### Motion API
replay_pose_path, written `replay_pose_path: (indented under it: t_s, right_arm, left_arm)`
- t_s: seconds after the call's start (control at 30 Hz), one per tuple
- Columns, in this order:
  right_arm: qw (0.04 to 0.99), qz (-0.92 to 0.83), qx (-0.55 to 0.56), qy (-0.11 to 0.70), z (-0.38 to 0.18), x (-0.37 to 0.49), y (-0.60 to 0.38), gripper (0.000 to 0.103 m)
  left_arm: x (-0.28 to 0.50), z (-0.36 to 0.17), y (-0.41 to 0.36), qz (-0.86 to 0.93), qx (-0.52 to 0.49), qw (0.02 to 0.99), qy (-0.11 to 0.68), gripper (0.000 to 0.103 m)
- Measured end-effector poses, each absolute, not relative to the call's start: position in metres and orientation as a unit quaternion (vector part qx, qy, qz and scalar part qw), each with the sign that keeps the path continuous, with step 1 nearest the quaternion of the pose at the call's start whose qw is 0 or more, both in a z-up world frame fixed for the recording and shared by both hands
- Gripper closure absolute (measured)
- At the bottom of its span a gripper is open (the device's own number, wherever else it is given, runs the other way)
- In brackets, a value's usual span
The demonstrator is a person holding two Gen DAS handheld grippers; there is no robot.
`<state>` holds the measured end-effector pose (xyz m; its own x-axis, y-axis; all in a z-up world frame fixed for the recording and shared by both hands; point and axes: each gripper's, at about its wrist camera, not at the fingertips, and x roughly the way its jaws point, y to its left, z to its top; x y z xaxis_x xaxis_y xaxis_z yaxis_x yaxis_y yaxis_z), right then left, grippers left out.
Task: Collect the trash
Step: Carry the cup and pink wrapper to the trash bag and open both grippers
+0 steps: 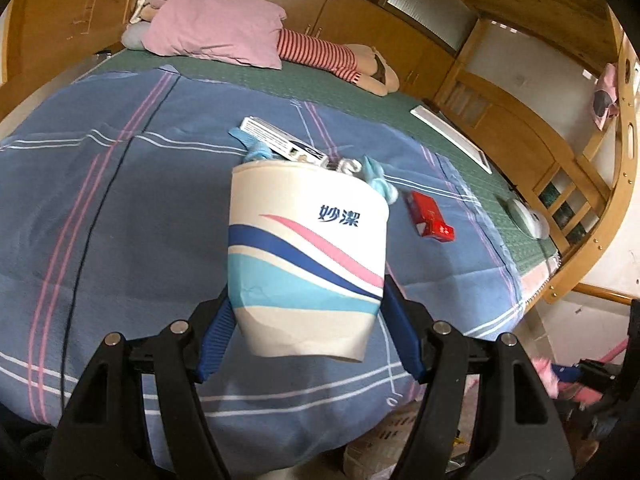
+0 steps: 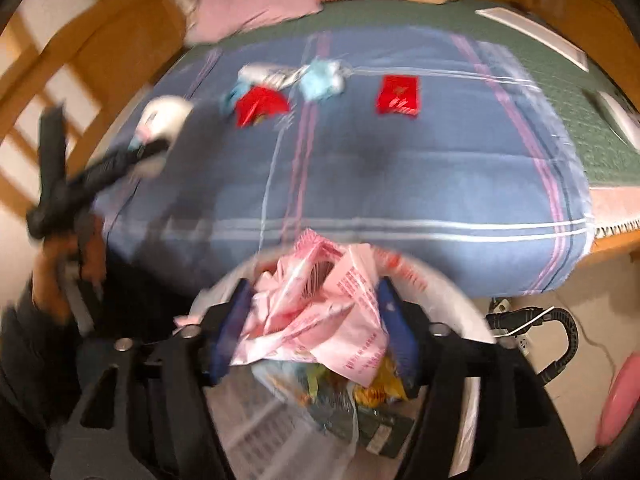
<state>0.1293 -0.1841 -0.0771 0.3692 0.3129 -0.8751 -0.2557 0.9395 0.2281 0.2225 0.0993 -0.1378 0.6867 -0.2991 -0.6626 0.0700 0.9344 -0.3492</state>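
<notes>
A white paper cup (image 1: pixel 308 240) with blue and pink waves sits between the blue pads of my left gripper (image 1: pixel 306 292), which is shut on it above the blue sheet (image 1: pixel 120 200). Behind it lie a white box (image 1: pixel 276 136), light blue crumpled scraps (image 1: pixel 378 178) and a red packet (image 1: pixel 428 216). My right gripper (image 2: pixel 314 288) hangs over a white lined bin (image 2: pixel 460 300) holding wrappers; a crumpled pink plastic bag (image 2: pixel 320 308) fills the gap and touches both pads. The blurred right wrist view also shows two red packets (image 2: pixel 398 96) (image 2: pixel 260 108) and the cup (image 2: pixel 168 116).
A pink pillow (image 1: pixel 216 24) and a striped soft doll (image 1: pixel 320 52) lie at the bed's head. A wooden rail (image 1: pixel 592 184) borders the bed's right side. A black cable and a power strip (image 2: pixel 520 320) lie on the floor beside the bin. A hand (image 2: pixel 52 264) holds the left gripper.
</notes>
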Motion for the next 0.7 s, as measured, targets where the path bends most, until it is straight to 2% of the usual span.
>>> replay_pose_path:
  t_s: [0.07,0.1,0.4,0.47,0.6,0.67,0.7]
  right_arm:
    - [0.836,0.186,0.037,0.515,-0.072,0.126,-0.18,0.02]
    - [0.841,0.188,0.05,0.505,-0.068,0.127,-0.181,0.019]
    - [0.884,0.095,0.261,0.376,-0.038,0.14,-0.237,0.019]
    - [0.885,0.078,0.282,0.362,-0.036,0.14,-0.248,0.019]
    - [0.887,0.058,0.285,0.359,-0.035,0.143,-0.252,0.019]
    - [0.884,0.06,0.288,0.364,-0.037,0.146,-0.249,0.019]
    - [0.883,0.061,0.289,0.366,-0.039,0.145,-0.247,0.019]
  left_arm:
    - [0.221,-0.139,0.094,-0.115,-0.15,0.903,0.386,0.034]
    - [0.219,-0.14,0.09,-0.125,-0.15,0.901,0.388,0.034]
    - [0.2,-0.158,0.026,-0.292,-0.126,0.84,0.44,0.034]
    - [0.191,-0.164,-0.002,-0.355,-0.103,0.807,0.46,0.034]
    - [0.162,-0.178,-0.065,-0.433,0.011,0.756,0.491,0.032]
    - [0.156,-0.183,-0.078,-0.421,0.053,0.757,0.497,0.02]
    - [0.156,-0.184,-0.08,-0.41,0.061,0.762,0.497,0.018]
